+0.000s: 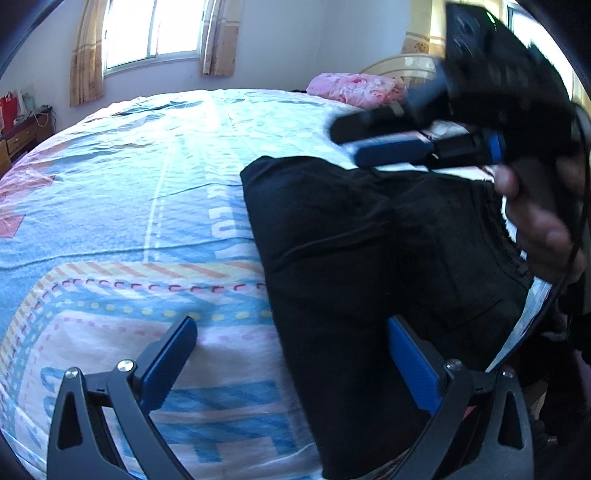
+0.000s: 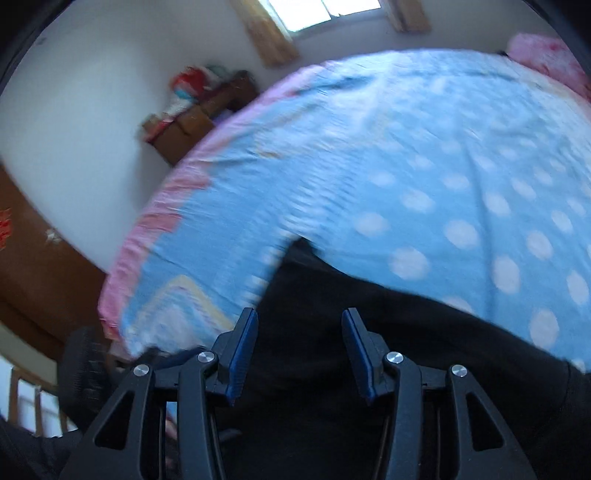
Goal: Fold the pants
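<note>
The black pants (image 1: 369, 258) lie folded into a thick, roughly rectangular bundle on the bed, at my near right. Their folded edge faces left, smooth and straight; a stitched pocket outline shows on top, and the far corner is rounded.

A bed sheet (image 1: 110, 206) in blue, pink and white covers the bed, with stripes, dotted lines and large letters on it. A pink quilt (image 1: 354, 86) lies at the far end of the bed, in front of a headboard (image 1: 406, 64). A window (image 1: 151, 31) with yellow curtains (image 1: 85, 62) is in the far wall. A wooden cabinet (image 1: 22, 138) stands beside the bed, with red bags (image 1: 9, 109) on top.
</note>
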Tool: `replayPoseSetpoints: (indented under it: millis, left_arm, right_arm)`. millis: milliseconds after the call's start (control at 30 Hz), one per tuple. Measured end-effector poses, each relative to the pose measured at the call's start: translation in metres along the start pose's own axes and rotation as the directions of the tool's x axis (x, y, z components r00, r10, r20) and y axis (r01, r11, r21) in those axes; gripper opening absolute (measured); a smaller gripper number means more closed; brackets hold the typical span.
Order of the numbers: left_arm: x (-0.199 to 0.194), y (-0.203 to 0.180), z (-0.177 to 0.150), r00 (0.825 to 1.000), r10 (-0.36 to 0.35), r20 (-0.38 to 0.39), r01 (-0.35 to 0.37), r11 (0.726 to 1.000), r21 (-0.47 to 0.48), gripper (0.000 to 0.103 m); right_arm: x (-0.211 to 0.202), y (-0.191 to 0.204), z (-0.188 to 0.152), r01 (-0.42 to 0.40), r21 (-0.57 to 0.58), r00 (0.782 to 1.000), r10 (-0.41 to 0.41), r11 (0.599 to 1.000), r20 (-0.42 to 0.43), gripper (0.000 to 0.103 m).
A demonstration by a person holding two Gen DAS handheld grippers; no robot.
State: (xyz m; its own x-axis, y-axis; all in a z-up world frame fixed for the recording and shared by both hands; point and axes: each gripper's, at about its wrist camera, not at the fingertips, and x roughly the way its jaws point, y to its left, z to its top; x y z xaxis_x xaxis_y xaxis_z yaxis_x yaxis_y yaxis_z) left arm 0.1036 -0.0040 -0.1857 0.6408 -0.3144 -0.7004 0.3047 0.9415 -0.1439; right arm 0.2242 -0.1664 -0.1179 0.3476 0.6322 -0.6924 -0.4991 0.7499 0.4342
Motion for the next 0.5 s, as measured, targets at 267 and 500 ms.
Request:
replayPoseSetpoints:
  millis: [267,500]
  left_arm:
    - [0.002,0.000,0.000,1.000,0.005,-0.021,-0.005,1.000,0.003,0.103]
    - [0.006,0.002,0.006,0.999,0.022,-0.028,-0.022,1.000,-0.010,0.103]
  right_arm:
    - [0.063,-0.016,0.005,-0.038,0.069,0.992,0.046,0.997,-0.117,0.051]
    - [-0.007,0.000,-0.021,0.041,0.035,0.999,-0.041,0.999,0.014,0.052]
